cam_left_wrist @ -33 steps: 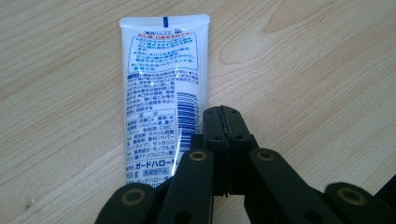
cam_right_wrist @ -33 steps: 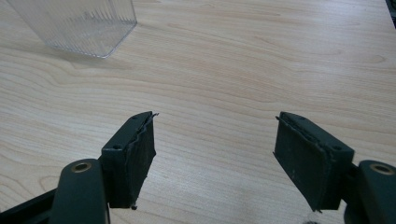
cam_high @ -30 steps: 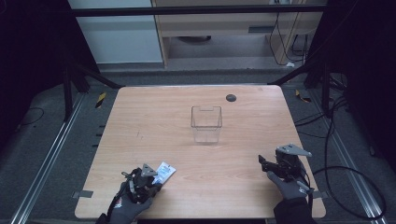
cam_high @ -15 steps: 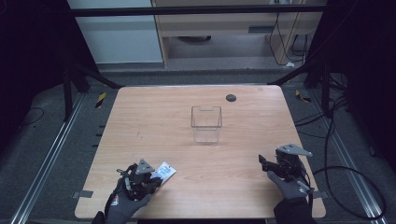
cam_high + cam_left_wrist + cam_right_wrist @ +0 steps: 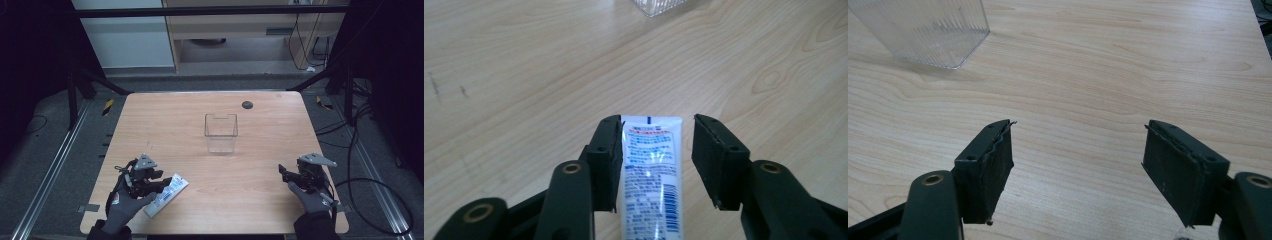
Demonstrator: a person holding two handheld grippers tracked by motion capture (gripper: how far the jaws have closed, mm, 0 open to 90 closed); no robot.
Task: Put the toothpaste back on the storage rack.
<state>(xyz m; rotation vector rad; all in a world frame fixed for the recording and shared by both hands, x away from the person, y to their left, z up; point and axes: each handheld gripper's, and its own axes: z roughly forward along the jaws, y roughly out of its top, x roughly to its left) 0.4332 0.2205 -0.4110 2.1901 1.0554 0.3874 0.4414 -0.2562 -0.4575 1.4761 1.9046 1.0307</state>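
Tube [image 5: 651, 175] between open left hand-held gripper [image 5: 656, 155] jaws

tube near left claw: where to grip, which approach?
Grip the tube across its narrow width, partway back from the flat crimped end. It lies flat on the table, so come from above along its long axis, as the left claw is now: jaws open on either side of it, one touching an edge, the other with a gap. The flat faces give no purchase; the edges do.
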